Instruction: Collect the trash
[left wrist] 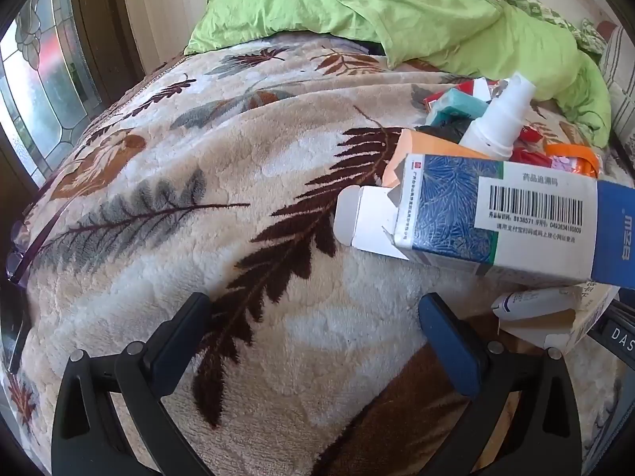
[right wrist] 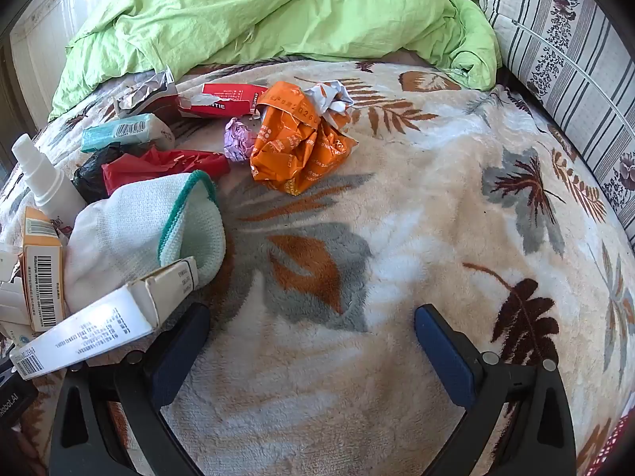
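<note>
Trash lies on a leaf-patterned blanket [right wrist: 397, 206]. In the right wrist view a crumpled orange wrapper [right wrist: 297, 142] sits mid-bed beside a purple paper ball [right wrist: 238, 141], red cartons [right wrist: 222, 99], a teal pack [right wrist: 119, 131], a white spray bottle [right wrist: 43, 182], a white sock [right wrist: 139, 234] and a long white box [right wrist: 107, 321]. My right gripper [right wrist: 313, 317] stands open over bare blanket. In the left wrist view a blue medicine box [left wrist: 496, 222] with torn flaps lies to the right, the spray bottle [left wrist: 500, 123] behind it. My left gripper [left wrist: 317, 309] is open, holding nothing.
A rumpled green duvet [right wrist: 278, 12] covers the head of the bed. A striped floral pillow [right wrist: 563, 47] lies along the right edge. A stained-glass window [left wrist: 35, 79] stands left of the bed. An orange box [right wrist: 41, 265] and small white cartons [left wrist: 555, 313] crowd the pile.
</note>
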A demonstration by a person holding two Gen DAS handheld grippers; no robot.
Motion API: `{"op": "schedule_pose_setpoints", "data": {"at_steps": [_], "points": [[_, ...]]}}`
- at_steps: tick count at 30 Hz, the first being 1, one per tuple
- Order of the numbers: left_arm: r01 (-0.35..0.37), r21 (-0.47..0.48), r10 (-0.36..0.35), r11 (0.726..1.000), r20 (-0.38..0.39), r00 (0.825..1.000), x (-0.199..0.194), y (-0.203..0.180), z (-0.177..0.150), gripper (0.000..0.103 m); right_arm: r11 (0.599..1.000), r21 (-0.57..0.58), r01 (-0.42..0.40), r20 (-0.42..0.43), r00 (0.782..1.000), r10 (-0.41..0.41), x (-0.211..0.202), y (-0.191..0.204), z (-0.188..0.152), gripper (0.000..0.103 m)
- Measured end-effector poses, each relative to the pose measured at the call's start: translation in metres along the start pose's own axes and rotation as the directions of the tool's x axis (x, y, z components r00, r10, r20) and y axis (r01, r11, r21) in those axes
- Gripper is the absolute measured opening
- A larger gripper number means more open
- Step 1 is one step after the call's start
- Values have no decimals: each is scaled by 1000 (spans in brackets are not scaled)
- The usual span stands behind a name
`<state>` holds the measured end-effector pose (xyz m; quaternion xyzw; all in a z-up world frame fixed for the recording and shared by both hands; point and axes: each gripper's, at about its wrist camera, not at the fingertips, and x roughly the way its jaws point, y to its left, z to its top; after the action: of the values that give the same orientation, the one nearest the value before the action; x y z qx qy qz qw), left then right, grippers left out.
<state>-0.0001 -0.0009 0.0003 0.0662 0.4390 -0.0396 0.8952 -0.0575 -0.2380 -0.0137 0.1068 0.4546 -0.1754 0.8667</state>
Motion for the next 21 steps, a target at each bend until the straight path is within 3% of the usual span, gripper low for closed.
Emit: {"op": "schedule_pose_setpoints", "data": {"at_steps": [1, 7, 11, 13, 17, 18, 21], "points": [[74, -54, -75, 996, -24, 997, 2, 4, 1, 103, 1000, -4, 6, -3, 1000, -6, 0, 1, 0, 102], [30, -22, -30, 999, -8, 1000, 1, 2, 5, 103, 999, -30, 33, -2, 999, -33, 1, 8, 2, 102], [38, 17, -38, 999, -2, 999, -12, -3, 0, 103, 999, -25, -47, -38, 998, 46, 0, -3, 6, 102], [49, 3, -49, 999, 25, 999, -25, 1, -4, 103, 994, -63, -89, -90, 992, 83, -1, -5, 10, 102], [73, 4, -73, 997, 116, 991, -64, 4, -16, 103, 989, -32, -144, -125, 982, 139, -30, -13, -7, 102], [80, 9, -80, 997, 151, 985, -77, 4, -20, 103, 985, -37, -168, -114, 980, 163, -40, -14, -10, 102], [86, 8, -86, 996, 235, 968, -112, 6, -33, 103, 984, -104, -143, 36, 988, 147, -93, -15, -29, 102]]}}
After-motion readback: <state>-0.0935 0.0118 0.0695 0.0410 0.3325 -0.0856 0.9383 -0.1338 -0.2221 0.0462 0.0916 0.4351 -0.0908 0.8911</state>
